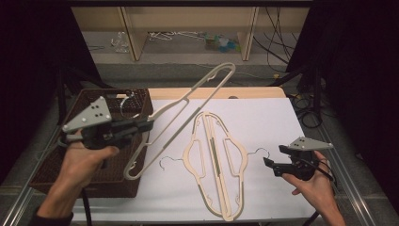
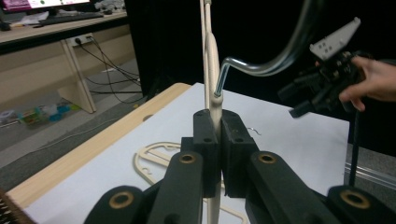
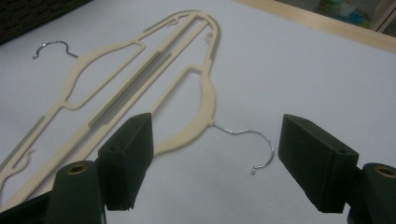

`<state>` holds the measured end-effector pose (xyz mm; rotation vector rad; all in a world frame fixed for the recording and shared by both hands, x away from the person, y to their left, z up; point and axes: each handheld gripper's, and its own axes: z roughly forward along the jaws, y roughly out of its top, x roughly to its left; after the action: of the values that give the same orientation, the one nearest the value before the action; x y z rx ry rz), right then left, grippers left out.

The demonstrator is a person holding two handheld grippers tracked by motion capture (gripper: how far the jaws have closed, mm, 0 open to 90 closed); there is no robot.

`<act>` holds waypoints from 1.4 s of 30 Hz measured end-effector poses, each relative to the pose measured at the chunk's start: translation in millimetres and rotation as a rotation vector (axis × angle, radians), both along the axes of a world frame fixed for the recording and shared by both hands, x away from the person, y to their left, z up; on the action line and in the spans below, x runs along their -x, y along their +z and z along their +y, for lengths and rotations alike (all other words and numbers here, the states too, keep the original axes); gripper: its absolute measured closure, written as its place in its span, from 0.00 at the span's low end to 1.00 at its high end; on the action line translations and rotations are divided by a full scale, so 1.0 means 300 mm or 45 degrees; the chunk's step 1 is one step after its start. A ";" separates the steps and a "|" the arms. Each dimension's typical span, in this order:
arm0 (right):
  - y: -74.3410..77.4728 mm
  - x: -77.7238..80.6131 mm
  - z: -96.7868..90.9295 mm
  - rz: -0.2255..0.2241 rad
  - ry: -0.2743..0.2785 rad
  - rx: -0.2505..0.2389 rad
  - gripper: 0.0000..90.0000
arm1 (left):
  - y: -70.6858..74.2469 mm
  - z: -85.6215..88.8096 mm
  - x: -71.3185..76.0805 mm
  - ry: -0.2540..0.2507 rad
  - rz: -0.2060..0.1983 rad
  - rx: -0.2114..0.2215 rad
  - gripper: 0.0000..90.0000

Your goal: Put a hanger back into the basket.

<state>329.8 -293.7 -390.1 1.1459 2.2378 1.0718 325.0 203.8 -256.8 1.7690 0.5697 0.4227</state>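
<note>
My left gripper [image 1: 149, 125] is shut on a cream plastic hanger [image 1: 202, 83] and holds it slanted in the air over the table's left part. In the left gripper view the black pads [image 2: 205, 135] pinch the hanger's neck [image 2: 215, 100] just below its metal hook [image 2: 261, 67]. Two more cream hangers [image 1: 214, 150] lie overlapped on the white table sheet [image 1: 273, 117], hooks pointing outward. My right gripper [image 1: 274, 157] hovers open just right of them. In the right gripper view its jaws [image 3: 219, 128] straddle the near hanger's wire hook [image 3: 254, 140] without touching it.
A dark wicker basket [image 1: 101, 183] stands at the table's left edge, under my left hand. A wooden strip [image 1: 254, 92] borders the sheet's far side. Beyond it are desk legs, cables and small clutter on the floor. My right gripper [image 2: 303, 98] shows far off in the left gripper view.
</note>
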 end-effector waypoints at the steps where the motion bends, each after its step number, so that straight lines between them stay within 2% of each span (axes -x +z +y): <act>1: -0.008 0.003 0.004 0.005 0.007 0.007 0.31 | 0.012 0.012 -0.001 0.019 0.012 0.007 0.95; 4: -0.029 0.006 0.020 0.035 0.026 0.023 0.30 | 0.048 0.056 -0.010 0.049 0.094 0.088 0.95; 5: -0.036 0.007 0.025 0.046 0.037 0.027 0.30 | 0.057 0.079 -0.027 0.061 0.077 0.094 0.95; 6: -0.041 0.007 0.030 0.053 0.038 0.028 0.30 | 0.064 0.104 -0.041 0.077 0.089 0.105 0.95; 7: -0.046 0.006 0.034 0.055 0.049 0.035 0.30 | 0.064 0.104 -0.041 0.077 0.089 0.105 0.95; 8: -0.048 0.006 0.037 0.056 0.053 0.040 0.30 | 0.069 0.140 -0.062 0.045 0.143 0.139 0.95; 9: -0.050 0.008 0.039 0.063 0.057 0.043 0.30 | 0.070 0.154 -0.069 0.072 0.131 0.146 0.95; 10: -0.048 0.009 0.041 0.077 0.052 0.036 0.30 | 0.074 0.175 -0.079 0.097 0.109 0.123 0.95; 11: -0.052 0.006 0.039 0.060 0.063 0.049 0.30 | 0.075 0.186 -0.081 0.141 0.108 0.123 0.95; 12: -0.053 0.006 0.037 0.062 0.061 0.052 0.30 | 0.077 0.193 -0.082 0.170 0.092 0.095 0.95; 14: -0.056 0.004 0.035 0.065 0.057 0.051 0.30 | 0.079 0.210 -0.087 0.188 0.100 0.044 0.95; 16: -0.057 0.005 0.035 0.086 0.048 0.040 0.30 | 0.079 0.234 -0.092 0.200 0.122 0.051 0.95; 18: -0.057 0.006 0.034 0.089 0.043 0.038 0.30 | 0.080 0.259 -0.096 0.236 0.112 0.002 0.95; 22: -0.059 0.005 0.030 0.076 0.058 0.054 0.30 | 0.072 0.326 -0.115 0.329 0.157 -0.011 0.96; 24: -0.059 0.005 0.030 0.075 0.064 0.055 0.30 | 0.070 0.339 -0.120 0.341 0.167 -0.008 0.96; 25: -0.058 0.008 0.035 0.100 0.052 0.043 0.30 | 0.064 0.369 -0.133 0.380 0.177 -0.018 0.96; 27: -0.061 0.005 0.034 0.079 0.072 0.057 0.30 | 0.058 0.387 -0.142 0.399 0.192 -0.020 0.96; 29: -0.061 0.004 0.034 0.078 0.076 0.059 0.30 | 0.039 0.428 -0.167 0.457 0.206 -0.042 0.95; 32: -0.061 0.004 0.033 0.077 0.078 0.058 0.30 | 0.022 0.452 -0.182 0.473 0.208 -0.072 0.95; 34: -0.061 0.006 0.032 0.085 0.074 0.056 0.30 | -0.004 0.481 -0.202 0.508 0.237 -0.101 0.95; 37: -0.063 0.005 0.032 0.080 0.081 0.060 0.30 | -0.041 0.508 -0.223 0.528 0.233 -0.164 0.95; 42: -0.062 0.008 0.032 0.105 0.065 0.049 0.30 | -0.095 0.548 -0.244 0.533 0.229 -0.197 0.95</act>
<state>327.3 -284.0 -408.9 1.1425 2.3520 1.0142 398.2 368.2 -285.2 1.8456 1.0685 0.6117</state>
